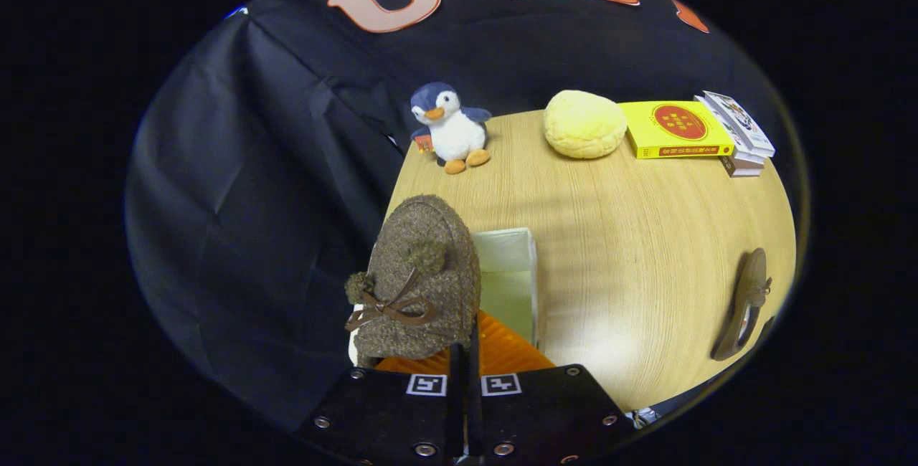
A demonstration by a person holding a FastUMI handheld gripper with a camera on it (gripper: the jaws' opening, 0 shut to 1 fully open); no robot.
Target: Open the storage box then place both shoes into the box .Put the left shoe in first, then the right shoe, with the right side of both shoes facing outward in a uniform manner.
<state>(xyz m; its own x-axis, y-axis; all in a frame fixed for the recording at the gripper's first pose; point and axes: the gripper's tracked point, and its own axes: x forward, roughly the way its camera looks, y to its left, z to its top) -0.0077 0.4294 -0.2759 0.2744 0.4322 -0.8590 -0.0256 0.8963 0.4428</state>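
At the near end of the box, the jaws (465, 362) stand almost fully together, pinching what looks like the rear rim of the brown knitted shoe (419, 276), though the contact itself is hidden behind the shoe, so how firmly both fingers (455, 365) bear on it is a judgement rather than a thing seen; the shoe hangs toe-forward with its bow and two pompoms facing up toward the camera, held by the thin edge probably because that is the one part narrow enough for a two-finger grip and leaves the body free to drop in. Just under and beside the shoe lies the storage box (510, 272), its pale interior open and bare, with the orange lid (502, 355) folded toward the jaws, so the opening step appears done and this shoe is likely the first going in; it sits over the box's left wall and would need to shift over the cavity and turn so its right side faces outward. Well to the right of the box, near the bench's edge, the other shoe (746, 305) lies on its side waiting its turn. Beyond the box the light wood-grain bench (631, 236) carries a plush penguin (452, 129), a yellow cushion (584, 124) and a stack of books (692, 132) along its far edge, with black cloth hanging behind and to the left
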